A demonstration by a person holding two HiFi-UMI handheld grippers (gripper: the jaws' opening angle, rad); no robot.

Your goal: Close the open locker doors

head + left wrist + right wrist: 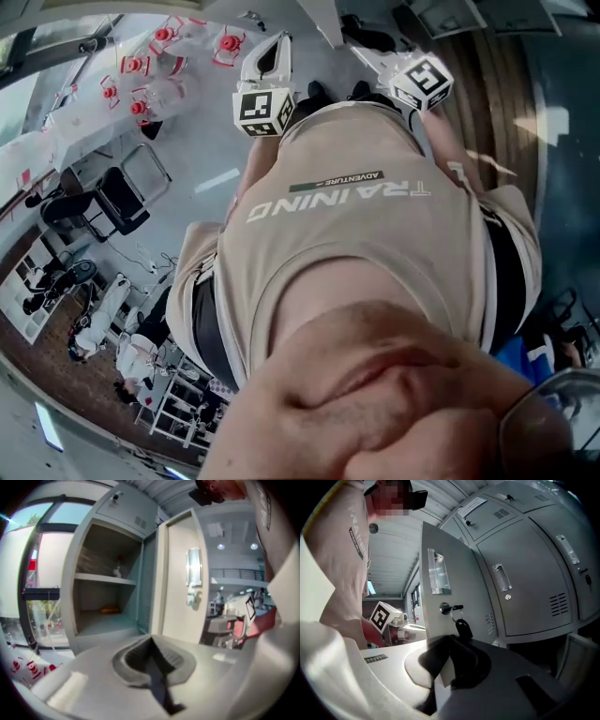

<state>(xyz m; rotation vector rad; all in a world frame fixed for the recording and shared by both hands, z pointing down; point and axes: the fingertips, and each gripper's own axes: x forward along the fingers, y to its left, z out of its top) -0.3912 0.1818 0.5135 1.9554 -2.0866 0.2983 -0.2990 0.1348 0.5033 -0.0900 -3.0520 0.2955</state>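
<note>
Presently we find one locker door (454, 564) standing open. It fills the centre of the right gripper view, with its outer face towards us. The closed lockers (525, 573) run along the right of that frame. In the left gripper view the open compartment (108, 573) sits left of centre, with a shelf (105, 578) across it and a small orange item (108, 610) on its floor.

The left gripper (151, 641) has its jaws drawn together with nothing between them, and it is pointed at the foot of the compartment. The right gripper (450, 641) is likewise closed and empty, just below the door's lock. We cannot confirm that either gripper touches the door.

The door carries a recessed handle (438, 573) in the upper part of its face. A key (452, 607) sits in the lock, and a dark fob (463, 629) hangs from it.

We judge the door to be stiff painted sheet metal, light on its hinges and smooth enough for the pads to slide on. No clamping appears necessary. We recommend a flat push with closed jaws on the bare face near the free edge, below the handle. The push should stay clear of the key and fob, which could snag or bend. The latch may need a firmer press at the end of the swing
</note>
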